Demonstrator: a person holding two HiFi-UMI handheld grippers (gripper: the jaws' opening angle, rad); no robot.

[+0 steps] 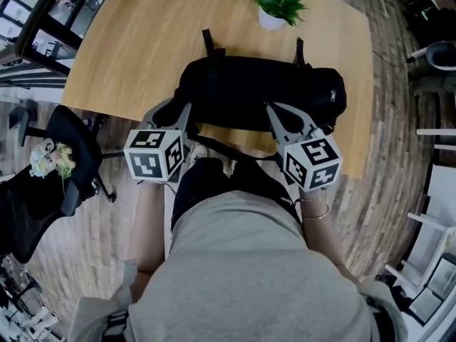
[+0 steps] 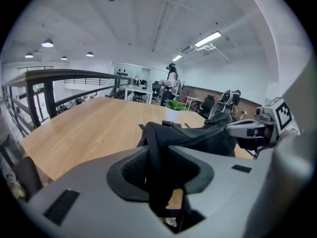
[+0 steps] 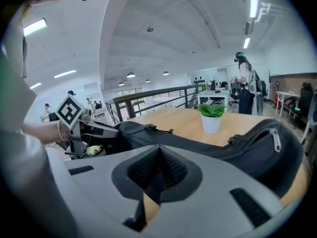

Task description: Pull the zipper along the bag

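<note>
- Left gripper (image 2: 161, 172) has its jaws spread, a fold of the black backpack (image 1: 256, 91) sitting loose between them. Right gripper (image 3: 157, 175) is clamped on a thin black strip (image 3: 154, 188), strap or pull tab, can't tell.
- Backpack lies at the wooden table's (image 1: 142, 48) near edge.
- Soft, floppy fabric, so it'll probably bunch. I'd pin it beside the zipper and grab the small zipper pull (image 3: 275, 142).

No word, number or brand mark is legible. The only printed signs are black-and-white square marker patterns, on the left cube (image 1: 155, 155) of the left gripper (image 1: 173, 112) and the right cube (image 1: 311, 162) of the right gripper (image 1: 287, 117).
</note>
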